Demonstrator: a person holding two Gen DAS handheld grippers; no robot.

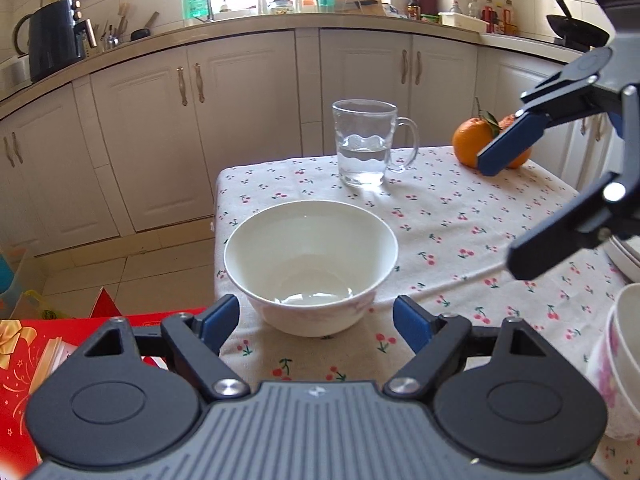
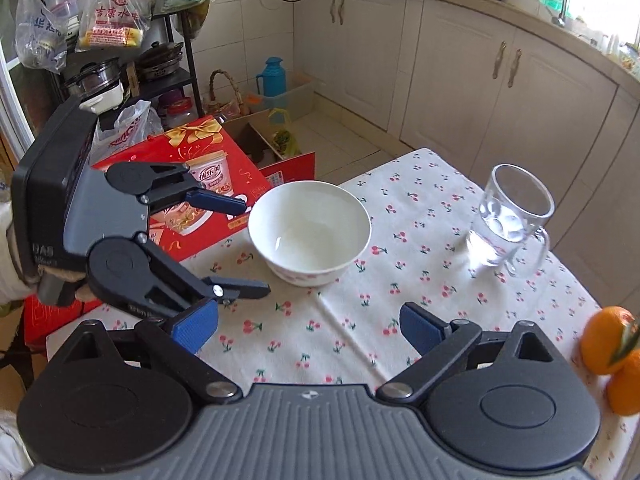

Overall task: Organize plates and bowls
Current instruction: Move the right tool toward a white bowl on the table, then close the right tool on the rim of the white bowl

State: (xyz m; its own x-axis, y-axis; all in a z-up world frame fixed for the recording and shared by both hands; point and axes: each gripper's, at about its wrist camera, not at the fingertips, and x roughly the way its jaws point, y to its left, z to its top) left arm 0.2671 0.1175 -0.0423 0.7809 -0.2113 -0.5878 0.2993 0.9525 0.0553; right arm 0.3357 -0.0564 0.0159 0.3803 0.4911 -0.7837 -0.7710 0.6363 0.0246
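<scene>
The white bowl (image 1: pixel 311 266) sits upright, mouth up, low in the middle of the left cam pic on the cherry tablecloth (image 1: pixel 440 216) near the table's left edge; it's round, so no long way, just straight up and down. Our left gripper (image 1: pixel 316 320) is open w/ nothing in it, blue pads right by the bowl's 2 sides, so we think we should go in slow, level, & pinch the rim softly. Our right gripper (image 2: pixel 308 330) is open & empty too, w/ a glass mug (image 1: pixel 366 142) & oranges (image 1: pixel 476 142) further back.

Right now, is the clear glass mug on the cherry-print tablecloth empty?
No, the clear glass mug holds water in its lower part, standing behind the white ceramic bowl.
</scene>
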